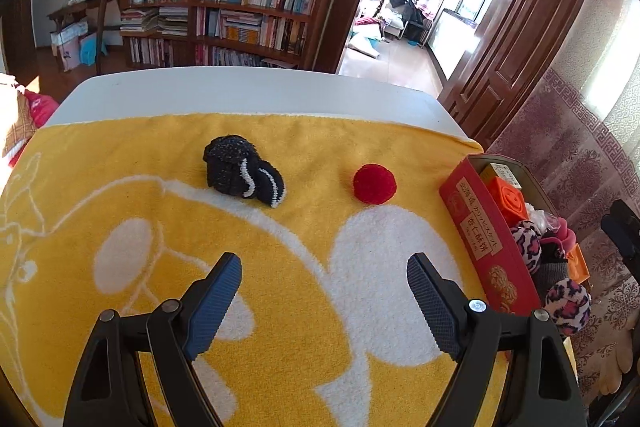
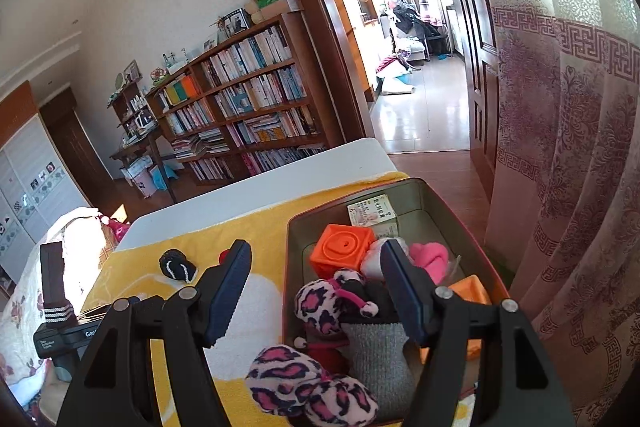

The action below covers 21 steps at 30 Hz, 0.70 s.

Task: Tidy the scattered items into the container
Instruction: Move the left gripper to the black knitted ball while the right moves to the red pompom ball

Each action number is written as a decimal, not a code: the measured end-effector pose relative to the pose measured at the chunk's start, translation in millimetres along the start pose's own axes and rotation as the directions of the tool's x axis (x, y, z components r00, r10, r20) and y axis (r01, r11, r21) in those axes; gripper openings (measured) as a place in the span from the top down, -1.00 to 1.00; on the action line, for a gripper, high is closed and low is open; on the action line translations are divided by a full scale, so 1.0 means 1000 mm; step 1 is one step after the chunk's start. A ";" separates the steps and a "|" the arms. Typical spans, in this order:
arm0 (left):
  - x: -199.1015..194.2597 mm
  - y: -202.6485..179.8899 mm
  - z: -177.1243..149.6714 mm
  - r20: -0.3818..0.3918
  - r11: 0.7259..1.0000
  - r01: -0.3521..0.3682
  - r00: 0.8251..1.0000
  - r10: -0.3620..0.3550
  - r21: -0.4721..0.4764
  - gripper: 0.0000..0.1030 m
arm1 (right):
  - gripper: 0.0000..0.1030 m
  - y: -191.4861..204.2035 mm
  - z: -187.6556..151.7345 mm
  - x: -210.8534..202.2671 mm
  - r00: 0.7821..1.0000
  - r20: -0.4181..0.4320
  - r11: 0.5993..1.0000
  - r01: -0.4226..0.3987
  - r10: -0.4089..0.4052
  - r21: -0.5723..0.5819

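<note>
A: Entry. Still out on the yellow towel (image 1: 160, 187): a black sock bundle (image 1: 242, 173) with white stripes, and a red pompom (image 1: 375, 183) just beside it toward the box. Both lie apart from each other, well ahead of the left gripper (image 1: 324, 301).

B: Container?

A: Red box (image 1: 486, 227), at the towel's right edge on the white desk (image 1: 240, 91). Already holds an orange cube (image 2: 342, 249), leopard-print plush pieces (image 2: 320, 301), a grey sock (image 2: 378, 347), something pink (image 2: 430, 259).

B: Jaws?

A: Left jaws wide apart, nothing between them, only towel below. Right gripper (image 2: 316, 297) hangs over the box, jaws parted, gripping nothing; contents show through the gap.

B: Risks?

A: The pompom looks light and round; a closing pad off-centre would likely roll it away. The towel pile could snag and get pinched along with the sock. The box looks crowded, with plush riding at its near rim, so another item may spill over.

B: Unclear?

A: The box's far wall is cut off in the left view. The pompom is mostly hidden behind a finger in the right view. I cannot tell what sits under the plush.
</note>
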<state>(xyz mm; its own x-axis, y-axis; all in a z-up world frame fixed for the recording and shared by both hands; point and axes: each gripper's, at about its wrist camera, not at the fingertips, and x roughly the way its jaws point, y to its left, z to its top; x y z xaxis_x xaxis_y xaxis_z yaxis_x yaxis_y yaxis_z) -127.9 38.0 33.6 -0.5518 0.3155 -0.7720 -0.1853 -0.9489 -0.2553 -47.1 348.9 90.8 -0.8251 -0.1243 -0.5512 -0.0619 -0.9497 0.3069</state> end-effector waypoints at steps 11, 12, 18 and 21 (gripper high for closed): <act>0.018 0.052 0.011 -0.015 0.996 -0.080 0.997 0.079 -0.034 -0.68 | -0.38 0.101 -0.017 0.057 0.988 -0.142 0.985 -0.074 0.052 -0.153; 0.022 0.055 0.013 -0.019 0.996 -0.087 0.996 0.086 -0.032 -0.68 | -0.38 0.108 -0.019 0.066 0.987 -0.155 0.984 -0.067 0.040 -0.168; 0.046 0.066 0.030 -0.042 0.994 -0.111 0.993 0.109 -0.026 -0.68 | -0.38 0.124 -0.027 0.115 0.975 -0.217 0.982 -0.006 -0.036 -0.187; 0.055 0.067 0.039 -0.034 0.993 -0.115 0.993 0.114 -0.026 -0.68 | -0.38 0.123 -0.029 0.131 0.972 -0.223 0.981 0.030 -0.073 -0.190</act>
<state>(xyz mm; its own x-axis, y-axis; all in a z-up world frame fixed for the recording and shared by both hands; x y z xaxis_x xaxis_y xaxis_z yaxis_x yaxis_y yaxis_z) -202.6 -8.2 -3.7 -0.5414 0.2049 -0.8154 -0.0991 -0.9786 -0.1802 -146.2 207.0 33.7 -0.6723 -0.1155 -0.7312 0.0214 -0.9904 0.1368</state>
